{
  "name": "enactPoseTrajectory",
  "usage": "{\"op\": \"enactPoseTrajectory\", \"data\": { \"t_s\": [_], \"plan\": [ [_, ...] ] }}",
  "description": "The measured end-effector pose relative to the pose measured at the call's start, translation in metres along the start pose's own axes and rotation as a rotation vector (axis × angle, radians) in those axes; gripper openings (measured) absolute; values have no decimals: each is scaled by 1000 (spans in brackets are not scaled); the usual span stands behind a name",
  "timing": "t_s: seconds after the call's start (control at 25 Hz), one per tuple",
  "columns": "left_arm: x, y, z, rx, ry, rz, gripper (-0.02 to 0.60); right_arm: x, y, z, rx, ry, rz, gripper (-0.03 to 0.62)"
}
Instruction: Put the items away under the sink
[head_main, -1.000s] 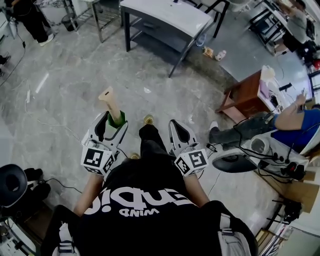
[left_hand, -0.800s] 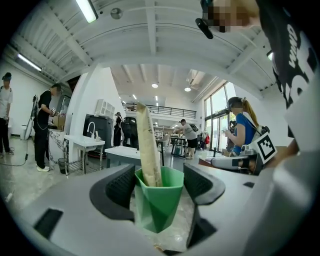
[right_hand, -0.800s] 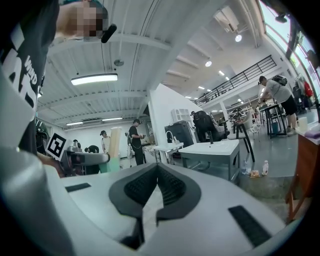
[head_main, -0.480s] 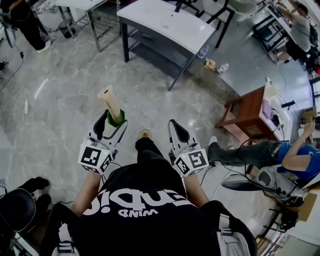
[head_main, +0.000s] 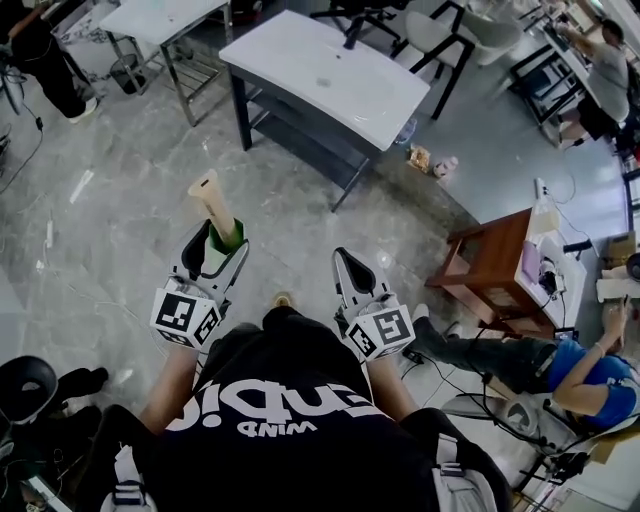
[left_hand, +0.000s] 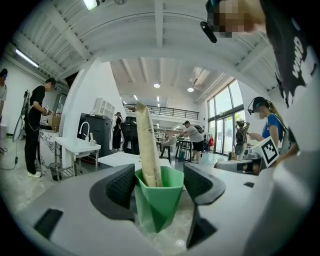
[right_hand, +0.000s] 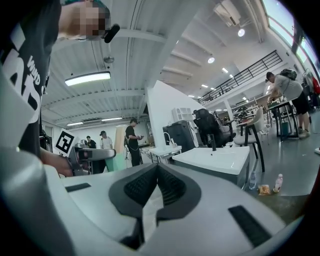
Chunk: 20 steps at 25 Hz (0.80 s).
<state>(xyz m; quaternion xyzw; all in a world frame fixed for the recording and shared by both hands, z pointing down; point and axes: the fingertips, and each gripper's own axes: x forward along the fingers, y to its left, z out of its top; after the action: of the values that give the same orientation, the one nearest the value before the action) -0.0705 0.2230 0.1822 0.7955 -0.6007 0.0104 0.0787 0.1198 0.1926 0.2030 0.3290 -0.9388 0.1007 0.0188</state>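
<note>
Left gripper (head_main: 220, 240), in the lower left of the head view: jaws wide apart, pads pressed on both sides of a green cup (left_hand: 157, 202). Cup up in the air above the gray floor (head_main: 130, 180), open mouth to the top.

Inside the cup, a long tan stick (left_hand: 148, 145). Almost straight up in the left gripper view, bottom end down in the cup, top end high over the rim and leaning a little to the left. In the head view, pointing from the cup toward the upper left of the frame, with the wide flat end farthest from the cup.

Right gripper (head_main: 348, 265), just right of the middle of the head view: jaws shut tight, pads touching, nothing between them. Pointing toward the top of the frame, like the left one.

White sink (head_main: 330, 75) at the top middle of the head view, well apart from both grippers. Set on a dark frame with a shelf (head_main: 300, 135) under it. Black tap (head_main: 352, 30) at the far edge. On the floor by the right end of the sink, a clear bottle (head_main: 405, 103) and two small things, too small to tell.

Small brown table (head_main: 490, 255) at the right. Person in blue (head_main: 590, 385) in the lower right corner.
</note>
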Motion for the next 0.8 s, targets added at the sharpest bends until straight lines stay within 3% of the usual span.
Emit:
{"op": "enactPoseTrajectory", "data": {
  "t_s": [0.44,0.8],
  "plan": [
    [92,39,19,-3,-12,-32,322,63,-64,5,22,13,-36,18],
    [177,76,22,20,-8,-129,322,129,-117,14,25,-13,-118,18]
  ]
}}
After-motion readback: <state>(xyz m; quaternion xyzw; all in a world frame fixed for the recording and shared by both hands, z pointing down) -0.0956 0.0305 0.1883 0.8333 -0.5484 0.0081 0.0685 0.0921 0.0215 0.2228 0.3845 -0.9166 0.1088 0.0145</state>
